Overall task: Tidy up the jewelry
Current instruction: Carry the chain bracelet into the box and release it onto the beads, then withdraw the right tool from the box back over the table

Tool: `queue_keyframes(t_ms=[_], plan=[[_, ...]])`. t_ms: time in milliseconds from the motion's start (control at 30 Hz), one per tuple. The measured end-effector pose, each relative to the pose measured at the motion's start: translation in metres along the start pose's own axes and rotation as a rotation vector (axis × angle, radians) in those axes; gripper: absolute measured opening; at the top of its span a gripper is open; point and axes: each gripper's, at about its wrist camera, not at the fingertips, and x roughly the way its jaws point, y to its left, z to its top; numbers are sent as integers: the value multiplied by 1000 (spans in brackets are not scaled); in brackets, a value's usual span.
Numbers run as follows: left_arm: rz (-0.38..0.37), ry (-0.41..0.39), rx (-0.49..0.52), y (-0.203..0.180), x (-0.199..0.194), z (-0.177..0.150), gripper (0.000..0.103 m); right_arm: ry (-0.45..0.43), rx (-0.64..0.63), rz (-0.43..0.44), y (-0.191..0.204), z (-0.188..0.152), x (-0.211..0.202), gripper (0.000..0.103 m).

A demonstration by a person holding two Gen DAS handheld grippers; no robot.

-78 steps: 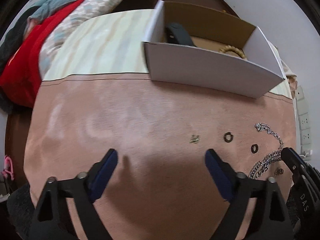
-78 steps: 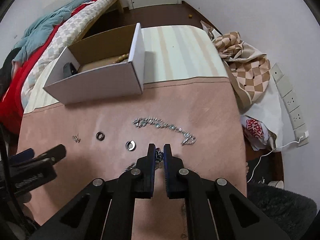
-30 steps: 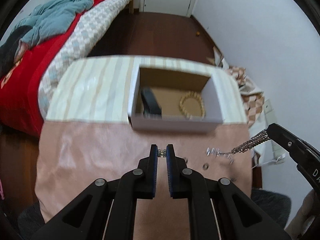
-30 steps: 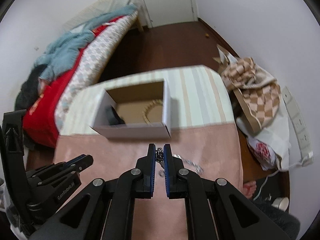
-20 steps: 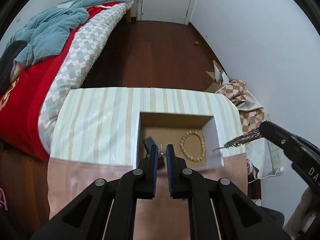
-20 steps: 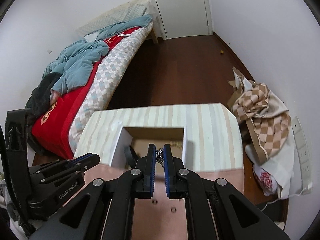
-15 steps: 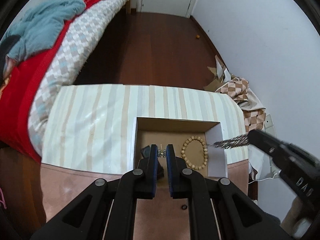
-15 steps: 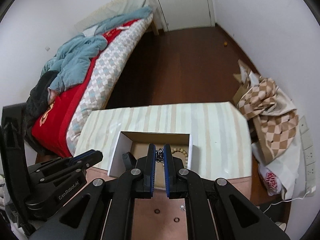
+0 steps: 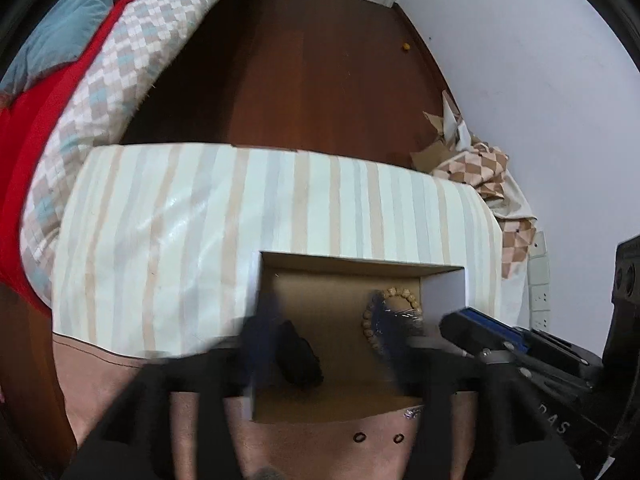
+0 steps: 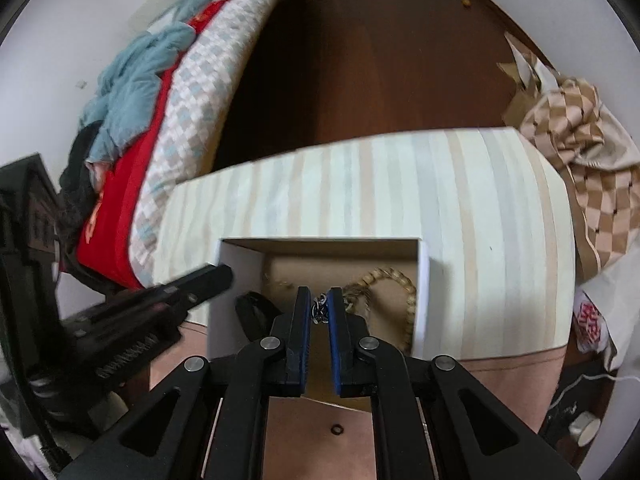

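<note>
Right wrist view: right gripper (image 10: 320, 312) pinches a silver chain (image 10: 319, 309) between near-closed fingers above the cardboard box (image 10: 320, 243), bead bracelet (image 10: 394, 278) at 1 o'clock. Left gripper (image 9: 324, 328), blurred, appears spread over it. Light and limp, the chain probably slips unless pinched mid-length.

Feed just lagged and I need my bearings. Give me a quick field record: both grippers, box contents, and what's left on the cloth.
left gripper: open, motion-blurred, above the box
right gripper: shut on the silver chain, over the box
box contents: bead bracelet, black item
on pink cloth: two small rings, just in front of the box
chain status: not yet released
</note>
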Motion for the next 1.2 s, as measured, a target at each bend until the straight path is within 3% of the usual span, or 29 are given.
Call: queue_keyframes(t_ms=[67, 133, 233, 267, 300, 367, 433, 633, 900, 1200], plan=[[15, -17, 3, 1, -4, -1, 77, -7, 5, -23, -4, -3, -1, 38], [40, -22, 4, 3, -7, -2, 78, -19, 0, -41, -6, -6, -6, 48], [115, -55, 22, 7, -14, -10, 99, -38, -29, -89, -5, -11, -14, 55], [135, -69, 28, 8, -16, -13, 102, -44, -43, -115, -4, -14, -16, 61], [161, -83, 34, 8, -18, -17, 102, -51, -61, -157, -3, -17, -19, 65], [199, -109, 42, 11, -22, -25, 102, -69, -95, -233, 2, -23, -21, 90], [227, -134, 54, 11, -25, -35, 103, -85, -131, -316, 6, -31, -22, 97], [266, -153, 74, 12, -30, -61, 103, -106, -154, -441, 8, -56, -20, 102], [264, -184, 65, 7, -54, -88, 103, -171, -137, -455, 14, -84, -49, 102], [282, -304, 71, -7, -110, -120, 103, -284, -128, -474, 30, -116, -104, 102]])
